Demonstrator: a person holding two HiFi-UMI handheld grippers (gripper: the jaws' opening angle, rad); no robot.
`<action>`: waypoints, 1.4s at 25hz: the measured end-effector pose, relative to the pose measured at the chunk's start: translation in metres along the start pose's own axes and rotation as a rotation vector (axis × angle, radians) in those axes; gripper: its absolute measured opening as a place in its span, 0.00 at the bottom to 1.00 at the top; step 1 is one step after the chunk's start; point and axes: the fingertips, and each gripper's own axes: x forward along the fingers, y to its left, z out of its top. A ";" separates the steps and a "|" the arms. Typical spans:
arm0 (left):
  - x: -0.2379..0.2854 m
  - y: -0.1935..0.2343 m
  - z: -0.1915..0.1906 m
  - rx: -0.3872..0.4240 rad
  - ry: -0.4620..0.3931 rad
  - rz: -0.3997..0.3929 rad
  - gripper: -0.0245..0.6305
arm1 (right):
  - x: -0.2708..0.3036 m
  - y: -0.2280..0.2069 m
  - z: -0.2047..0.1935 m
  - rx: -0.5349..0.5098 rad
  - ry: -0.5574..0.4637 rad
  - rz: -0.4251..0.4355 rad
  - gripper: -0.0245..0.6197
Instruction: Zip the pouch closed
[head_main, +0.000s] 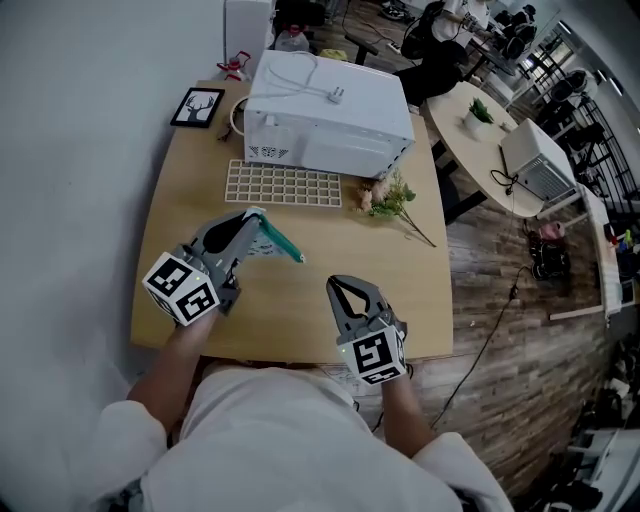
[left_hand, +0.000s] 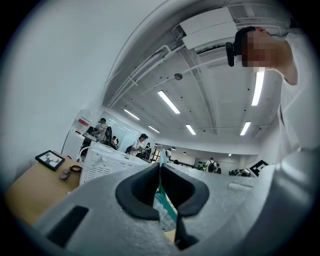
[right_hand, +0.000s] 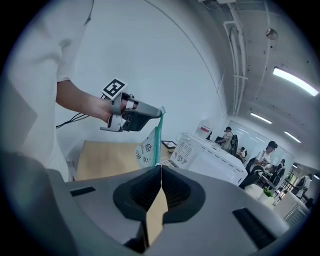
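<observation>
A clear printed pouch with a teal zipper strip hangs above the wooden table. My left gripper is shut on its upper end. In the left gripper view the jaws are pinched on the teal strip, and the pouch hangs below them. My right gripper is shut and empty near the table's front edge, apart from the pouch. The right gripper view shows its jaws closed on nothing. Beyond them, the left gripper holds the pouch hanging upright by its teal strip.
A white microwave oven stands at the back of the table, with a white grid tray before it and a flower sprig to its right. A framed picture sits back left. A round table stands to the right.
</observation>
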 end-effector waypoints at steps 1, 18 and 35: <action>-0.001 0.004 -0.001 0.002 -0.001 0.013 0.07 | 0.001 -0.003 -0.003 0.016 -0.003 -0.008 0.04; -0.063 0.032 0.047 0.123 -0.060 0.227 0.07 | -0.034 -0.088 -0.004 0.451 -0.174 -0.167 0.04; -0.124 0.036 0.061 0.117 -0.104 0.386 0.07 | -0.084 -0.122 0.003 0.522 -0.236 -0.268 0.04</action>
